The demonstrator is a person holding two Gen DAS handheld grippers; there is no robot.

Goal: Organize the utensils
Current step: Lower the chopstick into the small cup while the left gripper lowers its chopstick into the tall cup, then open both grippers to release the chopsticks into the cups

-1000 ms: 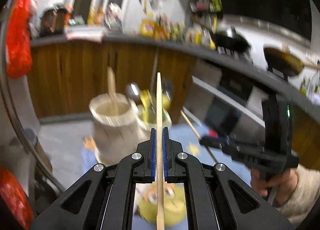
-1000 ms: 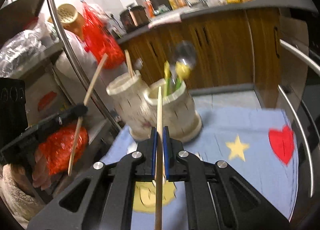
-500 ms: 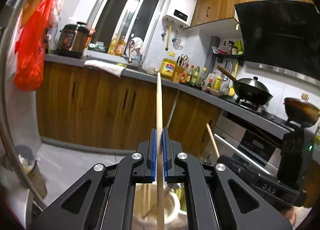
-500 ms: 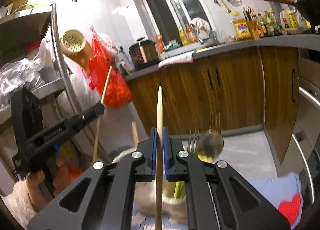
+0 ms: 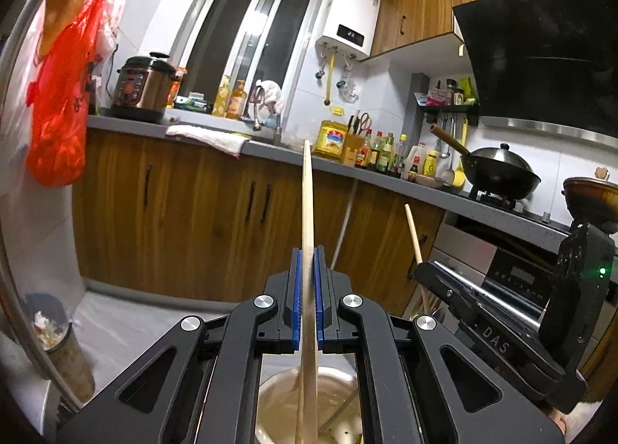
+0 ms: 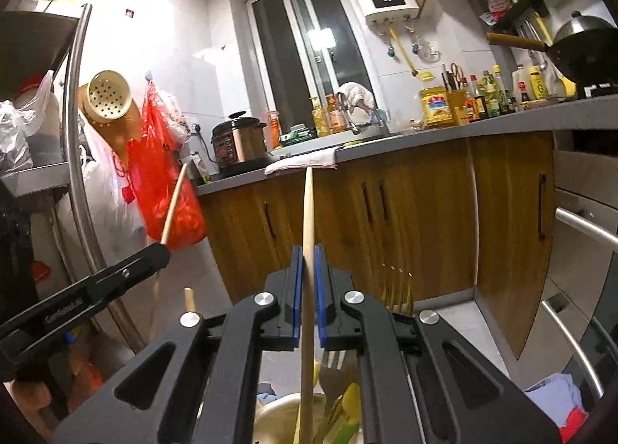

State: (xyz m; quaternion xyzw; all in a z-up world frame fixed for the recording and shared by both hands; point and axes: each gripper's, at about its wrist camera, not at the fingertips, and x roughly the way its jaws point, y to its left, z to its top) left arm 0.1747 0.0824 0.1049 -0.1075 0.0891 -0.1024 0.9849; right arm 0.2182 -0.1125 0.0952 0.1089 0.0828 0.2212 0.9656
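My left gripper (image 5: 308,254) is shut on a wooden chopstick (image 5: 308,212) that stands upright; its lower end reaches into a pale utensil holder (image 5: 278,397) below the jaws. My right gripper (image 6: 308,252) is shut on a second wooden chopstick (image 6: 307,212), also upright, over another pale holder (image 6: 276,421) with a fork (image 6: 398,295) and yellow-green utensils (image 6: 347,417). The right gripper also shows in the left wrist view (image 5: 421,270), the left gripper in the right wrist view (image 6: 164,249). A third chopstick tip (image 6: 189,299) sticks up between them.
Wooden cabinets (image 5: 185,220) and a grey counter (image 5: 270,150) run behind. A metal rack pole (image 6: 75,135) and red bag (image 6: 166,189) stand at the left. Oven drawers (image 6: 579,235) are at the right. A bin (image 5: 63,351) stands on the floor.
Both grippers have tilted upward and moved over the holders, which dropped from mid-frame to under the jaws. Both chopsticks now stand upright with their lower ends at the holders.
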